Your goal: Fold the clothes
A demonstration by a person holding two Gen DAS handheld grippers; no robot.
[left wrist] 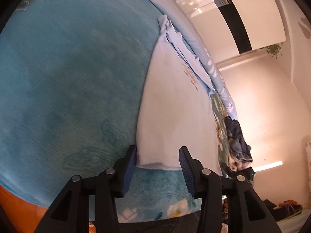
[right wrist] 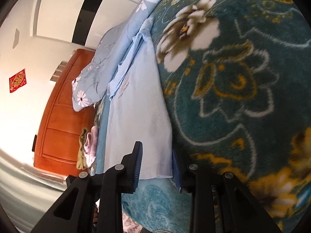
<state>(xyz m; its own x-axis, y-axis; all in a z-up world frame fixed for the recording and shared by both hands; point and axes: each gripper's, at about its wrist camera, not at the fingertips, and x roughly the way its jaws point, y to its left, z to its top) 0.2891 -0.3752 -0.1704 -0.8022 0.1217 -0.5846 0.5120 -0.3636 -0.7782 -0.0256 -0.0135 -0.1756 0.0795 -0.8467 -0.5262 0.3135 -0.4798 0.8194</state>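
Note:
A pale blue garment [left wrist: 175,106] lies flat as a long folded strip on the blue plush blanket [left wrist: 68,77] of a bed, with a small print near its far end. My left gripper [left wrist: 157,155] is open at the garment's near hem, which lies on the blanket between the blue pads without being pinched. In the right wrist view the same garment [right wrist: 136,106] runs away from me. My right gripper [right wrist: 157,159] stands open over its near hem, with the cloth's corner lying in the gap between the pads.
A floral light-blue quilt and pillow [right wrist: 91,81] lie along the far side of the bed. A dark heap of clothes [left wrist: 239,141] sits at one edge, pink and olive clothes [right wrist: 87,147] at the other. An orange wooden headboard [right wrist: 62,106] stands behind them.

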